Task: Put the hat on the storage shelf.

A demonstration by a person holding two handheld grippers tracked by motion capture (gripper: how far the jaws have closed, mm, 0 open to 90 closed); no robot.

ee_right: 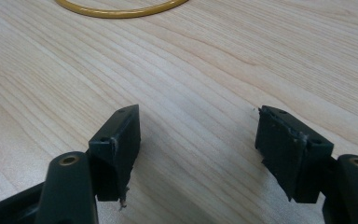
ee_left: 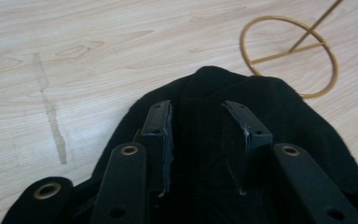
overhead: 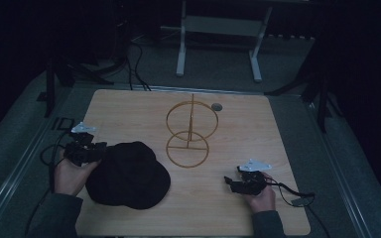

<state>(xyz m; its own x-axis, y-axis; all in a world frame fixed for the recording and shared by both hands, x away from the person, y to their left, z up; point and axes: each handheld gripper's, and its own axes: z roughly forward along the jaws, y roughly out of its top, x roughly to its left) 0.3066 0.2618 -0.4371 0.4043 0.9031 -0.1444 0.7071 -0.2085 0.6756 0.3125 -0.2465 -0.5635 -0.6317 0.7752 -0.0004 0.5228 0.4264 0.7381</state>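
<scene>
One black hat (overhead: 128, 174), one gold wire stand (overhead: 190, 133), one small grey disc (overhead: 217, 106), two tongs.

The tabletop (overhead: 258, 144) is pale wood with a matt, smooth grain; a dull streak stains it in the left gripper view. The hat (overhead: 128, 174) near the front left corner looks like soft black cloth, matt. The gold stand (overhead: 189, 135) is thin wire with a glossy, metallic sheen. The right gripper (ee_right: 198, 154) has matt black jaws with rough, frayed pad edges and brass-coloured rivets.
</scene>
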